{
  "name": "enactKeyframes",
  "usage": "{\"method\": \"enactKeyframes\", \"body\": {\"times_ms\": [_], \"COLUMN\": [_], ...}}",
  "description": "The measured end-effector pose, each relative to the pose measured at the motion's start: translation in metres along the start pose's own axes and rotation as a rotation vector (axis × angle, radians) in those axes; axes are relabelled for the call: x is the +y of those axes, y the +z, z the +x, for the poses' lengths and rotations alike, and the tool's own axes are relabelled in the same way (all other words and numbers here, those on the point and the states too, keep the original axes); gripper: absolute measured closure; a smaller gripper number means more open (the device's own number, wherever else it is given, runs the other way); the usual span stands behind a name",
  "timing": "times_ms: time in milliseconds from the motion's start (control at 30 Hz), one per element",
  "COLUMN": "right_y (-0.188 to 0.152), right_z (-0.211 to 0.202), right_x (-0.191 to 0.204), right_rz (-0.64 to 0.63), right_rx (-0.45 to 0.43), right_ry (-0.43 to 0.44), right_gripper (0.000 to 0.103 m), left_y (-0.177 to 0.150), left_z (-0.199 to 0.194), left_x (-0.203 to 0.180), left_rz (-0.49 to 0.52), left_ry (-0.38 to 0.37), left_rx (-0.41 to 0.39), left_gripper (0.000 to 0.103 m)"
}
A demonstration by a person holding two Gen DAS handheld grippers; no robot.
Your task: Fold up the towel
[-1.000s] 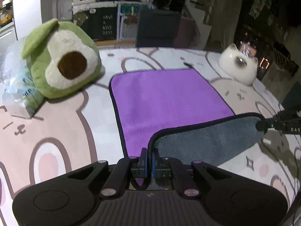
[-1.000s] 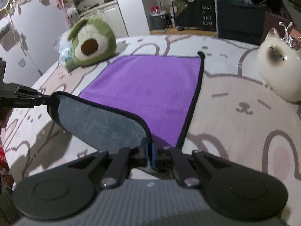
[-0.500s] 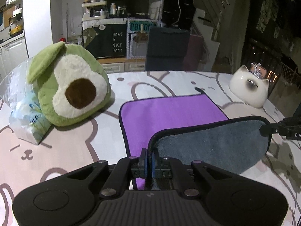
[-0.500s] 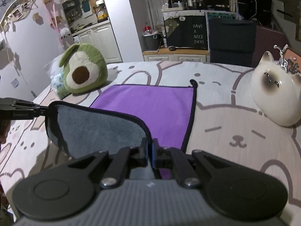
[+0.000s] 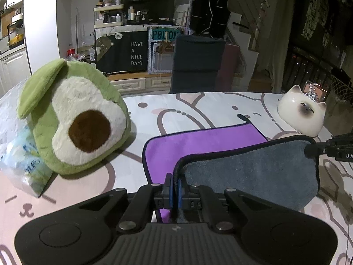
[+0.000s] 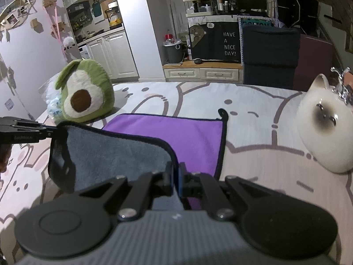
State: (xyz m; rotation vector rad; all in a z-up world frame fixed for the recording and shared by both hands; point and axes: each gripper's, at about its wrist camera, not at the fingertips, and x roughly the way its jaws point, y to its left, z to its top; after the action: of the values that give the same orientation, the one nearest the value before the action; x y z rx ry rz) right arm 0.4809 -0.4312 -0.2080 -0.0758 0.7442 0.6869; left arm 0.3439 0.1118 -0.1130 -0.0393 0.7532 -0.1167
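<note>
A towel with a purple top (image 5: 205, 143) and a grey underside (image 5: 249, 174) lies on the table; its near edge is lifted and curled toward the far edge. It also shows in the right wrist view (image 6: 176, 137). My left gripper (image 5: 174, 190) is shut on the near left corner. My right gripper (image 6: 175, 181) is shut on the near right corner. Each gripper shows in the other's view, the right one (image 5: 317, 149) and the left one (image 6: 44, 130), pinching the raised hem.
A green avocado plush (image 5: 72, 121) sits left of the towel on a plastic bag of tissues (image 5: 15, 154). A white ceramic cat (image 5: 302, 114) stands at the right. The table has a cartoon-print cloth (image 5: 198, 108). A dark chair (image 5: 198, 66) stands behind.
Both grippers have lifted the near edge higher and carried it toward the far edge. More grey underside shows and less purple is visible.
</note>
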Motion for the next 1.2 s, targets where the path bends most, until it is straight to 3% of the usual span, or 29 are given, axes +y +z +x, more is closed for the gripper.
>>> {"method": "enactKeyframes", "body": {"times_ms": [633,1200], "right_y": [0.042,0.074], "right_z": [0.052,0.084], "right_x": [-0.022,-0.026], "right_rz": [-0.01,-0.031], "right_rx": [0.006,0.009], "right_ry": [-0.029,-0.08], "right_gripper": [0.098,0.098], "left_y": [0.039,0.074], "left_z": [0.051,0.092], "left_x": [0.018,0.022], "left_rz": [0.036,0.07], "left_ry": [0.019,0.079], "left_rx": [0.002,0.01], "left_gripper": [0.098,0.098]}}
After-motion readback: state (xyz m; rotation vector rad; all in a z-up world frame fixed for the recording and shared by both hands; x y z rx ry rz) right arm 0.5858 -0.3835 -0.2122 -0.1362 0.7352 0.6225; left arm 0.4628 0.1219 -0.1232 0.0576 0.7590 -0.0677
